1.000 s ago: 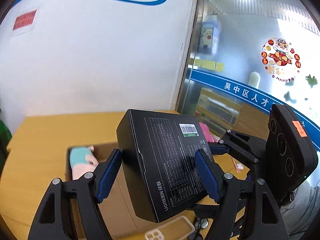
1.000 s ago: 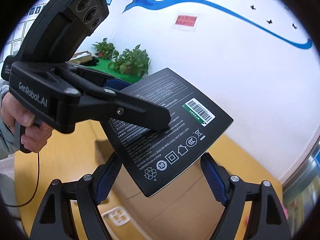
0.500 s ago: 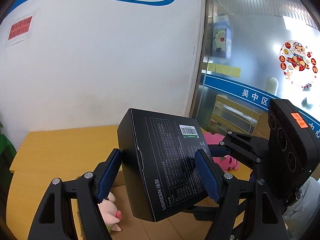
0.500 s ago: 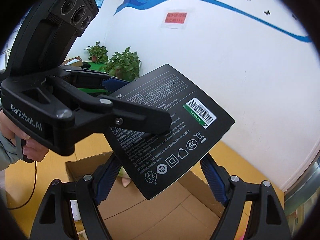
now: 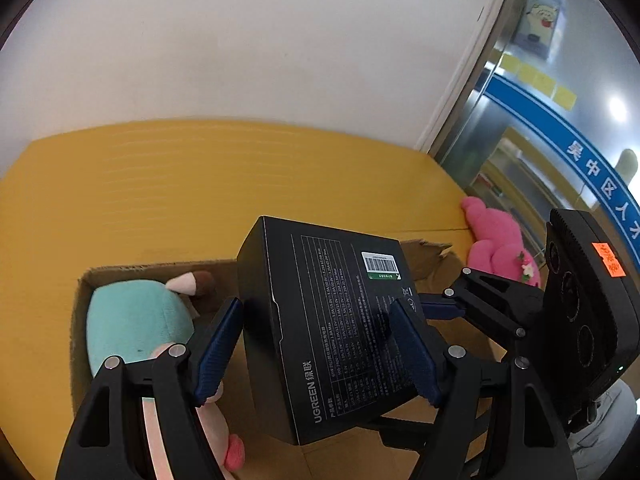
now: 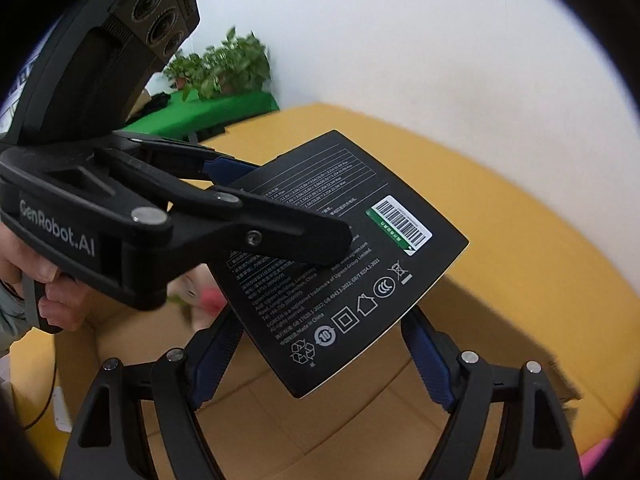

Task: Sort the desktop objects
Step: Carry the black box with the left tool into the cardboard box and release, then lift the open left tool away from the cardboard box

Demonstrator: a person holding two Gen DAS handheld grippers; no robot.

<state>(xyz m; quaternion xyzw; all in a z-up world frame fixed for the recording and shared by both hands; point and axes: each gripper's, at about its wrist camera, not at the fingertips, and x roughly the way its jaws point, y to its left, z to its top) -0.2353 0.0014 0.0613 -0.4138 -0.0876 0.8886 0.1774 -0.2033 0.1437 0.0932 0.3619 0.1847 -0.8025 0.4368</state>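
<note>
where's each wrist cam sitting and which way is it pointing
Left wrist: on the left gripper, looking forward and down at the black box in its jaws, above the cardboard carton; own jaws show.
Right wrist: on the right gripper, looking at the box's barcode face, toward wall and plants; own jaws and the person's hand show.
Shared: the box, carton, yellow table; each sees the other gripper.
</note>
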